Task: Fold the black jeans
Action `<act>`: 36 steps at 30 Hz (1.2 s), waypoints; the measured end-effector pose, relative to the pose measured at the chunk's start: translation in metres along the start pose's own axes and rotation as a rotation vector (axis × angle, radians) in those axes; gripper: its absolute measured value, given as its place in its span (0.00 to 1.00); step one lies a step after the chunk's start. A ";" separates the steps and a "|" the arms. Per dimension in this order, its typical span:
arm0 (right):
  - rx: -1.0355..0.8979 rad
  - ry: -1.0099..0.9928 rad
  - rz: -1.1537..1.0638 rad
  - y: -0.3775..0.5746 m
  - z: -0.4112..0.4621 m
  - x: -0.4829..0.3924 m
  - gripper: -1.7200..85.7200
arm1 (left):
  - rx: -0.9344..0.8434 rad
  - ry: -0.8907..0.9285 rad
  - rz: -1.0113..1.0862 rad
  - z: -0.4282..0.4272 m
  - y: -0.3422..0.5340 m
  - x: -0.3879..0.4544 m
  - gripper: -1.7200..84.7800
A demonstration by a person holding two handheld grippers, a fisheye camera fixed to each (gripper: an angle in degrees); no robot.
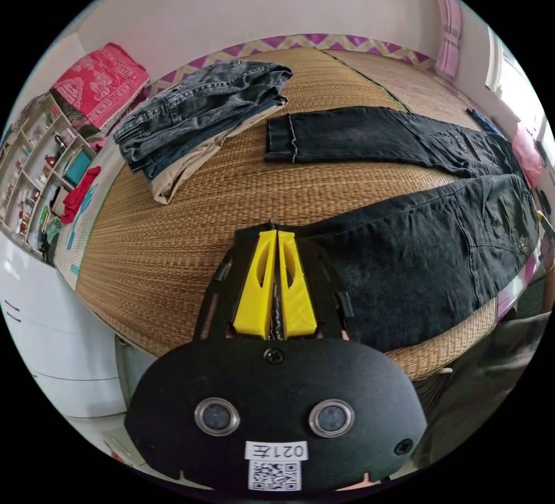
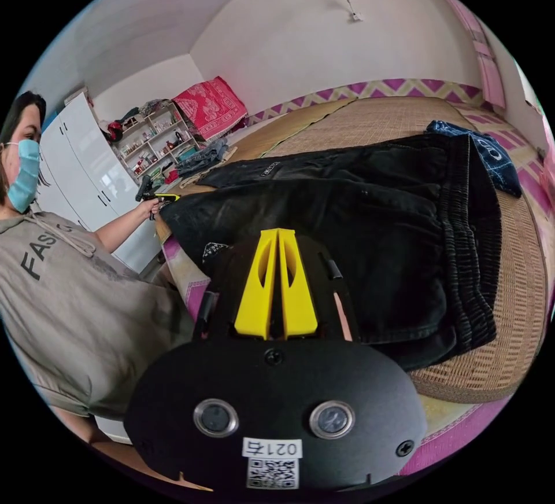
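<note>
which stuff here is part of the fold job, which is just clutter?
Job: black jeans, left gripper shut on a leg hem, right gripper.

Clutter: stack of folded clothes, red cloth, shelves, blue garment, white cabinet.

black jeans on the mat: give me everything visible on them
The black jeans are dark, faded denim, lying flat on the woven straw mat with the two legs spread apart. One leg runs away toward the folded clothes pile, its hem cuff stitched. The near leg's end sits at the left gripper, whose fingers are shut on a dark strip of cloth. In the right gripper view the ribbed waistband is bunched.
</note>
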State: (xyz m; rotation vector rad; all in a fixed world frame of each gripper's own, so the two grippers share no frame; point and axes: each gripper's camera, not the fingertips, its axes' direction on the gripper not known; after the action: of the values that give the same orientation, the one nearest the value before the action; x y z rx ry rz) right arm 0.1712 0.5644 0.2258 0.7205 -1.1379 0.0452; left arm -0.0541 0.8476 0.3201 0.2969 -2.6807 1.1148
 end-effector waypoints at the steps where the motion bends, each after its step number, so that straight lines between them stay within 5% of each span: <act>1: 0.001 0.013 0.004 -0.001 -0.002 -0.003 0.01 | 0.002 0.003 -0.004 -0.003 -0.001 0.000 0.01; 9: -0.211 0.336 0.165 -0.005 0.014 0.009 0.01 | 0.192 0.265 -0.083 -0.088 -0.001 0.010 0.01; 15: -0.338 0.398 0.198 -0.013 0.010 -0.006 0.01 | -0.014 0.191 0.098 -0.069 -0.026 0.092 0.01; 23: -0.323 0.404 0.249 0.003 -0.018 -0.014 0.01 | 0.032 0.193 0.107 -0.091 -0.014 0.094 0.01; 26: -0.240 0.445 0.206 0.012 -0.040 -0.028 0.01 | 0.065 0.207 0.030 -0.103 0.007 0.066 0.01; 28: -0.050 0.392 0.323 0.034 -0.091 -0.024 0.02 | 0.136 0.244 -0.034 -0.122 0.034 0.045 0.01; 36: 0.159 0.368 0.714 0.127 -0.172 -0.006 0.14 | 0.304 0.645 -0.543 -0.163 0.209 -0.069 0.14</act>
State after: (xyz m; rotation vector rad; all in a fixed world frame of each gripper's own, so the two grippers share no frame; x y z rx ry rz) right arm 0.2595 0.7585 0.2460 0.3890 -0.9895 0.8452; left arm -0.0236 1.1158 0.2723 0.5609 -1.7292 1.1730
